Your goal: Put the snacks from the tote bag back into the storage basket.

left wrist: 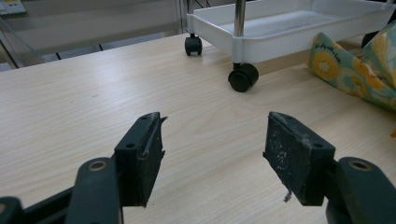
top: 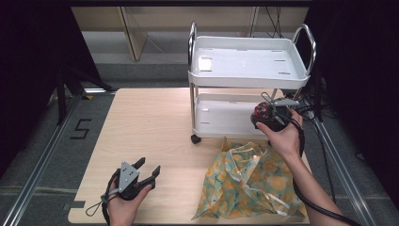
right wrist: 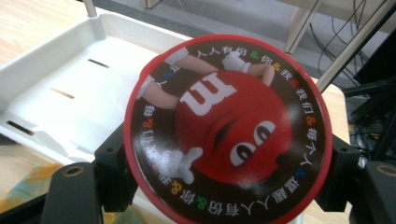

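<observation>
My right gripper [top: 269, 113] is shut on a round red candy tin [right wrist: 227, 128] with a red cartoon face and a ring of printed characters on its lid. It holds the tin at the right end of the lower tray [top: 221, 117] of a white two-shelf cart [top: 249, 66] standing on the table. My left gripper [top: 147, 168] rests low over the table's front left, open, with nothing between its jaws; in its own view the worn black pads [left wrist: 299, 156] frame bare wood. A crumpled yellow and teal patterned cloth [top: 247, 181] lies in front of the cart.
The wooden table [top: 146, 127] has bare surface on its left half. The cart's black caster wheels [left wrist: 243, 77] stand on the tabletop. Cables [top: 306, 101] hang at the right behind the cart. Grey floor and metal rails [top: 42, 155] flank the table.
</observation>
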Tool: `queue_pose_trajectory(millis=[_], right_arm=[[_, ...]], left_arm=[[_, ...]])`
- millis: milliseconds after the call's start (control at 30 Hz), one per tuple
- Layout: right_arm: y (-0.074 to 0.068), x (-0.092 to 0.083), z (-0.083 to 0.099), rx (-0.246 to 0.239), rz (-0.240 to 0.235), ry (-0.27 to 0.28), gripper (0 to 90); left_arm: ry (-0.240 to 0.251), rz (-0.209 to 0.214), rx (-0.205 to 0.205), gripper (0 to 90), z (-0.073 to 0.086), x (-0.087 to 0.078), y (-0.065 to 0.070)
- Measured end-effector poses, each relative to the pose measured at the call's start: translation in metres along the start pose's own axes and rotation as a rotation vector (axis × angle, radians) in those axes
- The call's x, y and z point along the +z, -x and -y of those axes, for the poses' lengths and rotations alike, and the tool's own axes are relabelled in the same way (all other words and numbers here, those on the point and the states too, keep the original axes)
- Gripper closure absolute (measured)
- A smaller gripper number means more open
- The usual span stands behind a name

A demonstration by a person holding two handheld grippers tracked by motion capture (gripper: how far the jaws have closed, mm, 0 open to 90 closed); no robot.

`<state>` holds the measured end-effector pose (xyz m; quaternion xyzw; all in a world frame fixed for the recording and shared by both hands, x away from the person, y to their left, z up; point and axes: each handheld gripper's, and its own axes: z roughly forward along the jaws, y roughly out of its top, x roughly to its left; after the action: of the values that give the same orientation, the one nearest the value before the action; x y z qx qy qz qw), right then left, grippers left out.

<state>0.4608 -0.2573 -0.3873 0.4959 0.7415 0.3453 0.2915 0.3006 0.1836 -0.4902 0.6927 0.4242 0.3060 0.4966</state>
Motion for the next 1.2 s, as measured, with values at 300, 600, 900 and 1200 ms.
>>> queue_pose_trajectory(millis=[300,600,900,1200], right_arm=[[-0.002,0.007,0.002,-0.007,0.029,0.015,26.5],[0.002,0.008,0.002,0.002,0.018,-0.003,26.5],[0.001,0.014,0.002,-0.006,0.046,0.0,26.5],[0.0,0.015,0.003,0.01,0.016,-0.023,26.5]], left_arm=[[0.0,0.001,0.008,36.4,0.0,0.001,0.0],[-0.003,-0.001,0.008,36.4,0.0,0.0,0.0],[-0.001,-0.003,0.007,36.4,0.001,0.0,-0.001],[0.0,-0.004,0.006,36.3,0.0,0.0,-0.001]])
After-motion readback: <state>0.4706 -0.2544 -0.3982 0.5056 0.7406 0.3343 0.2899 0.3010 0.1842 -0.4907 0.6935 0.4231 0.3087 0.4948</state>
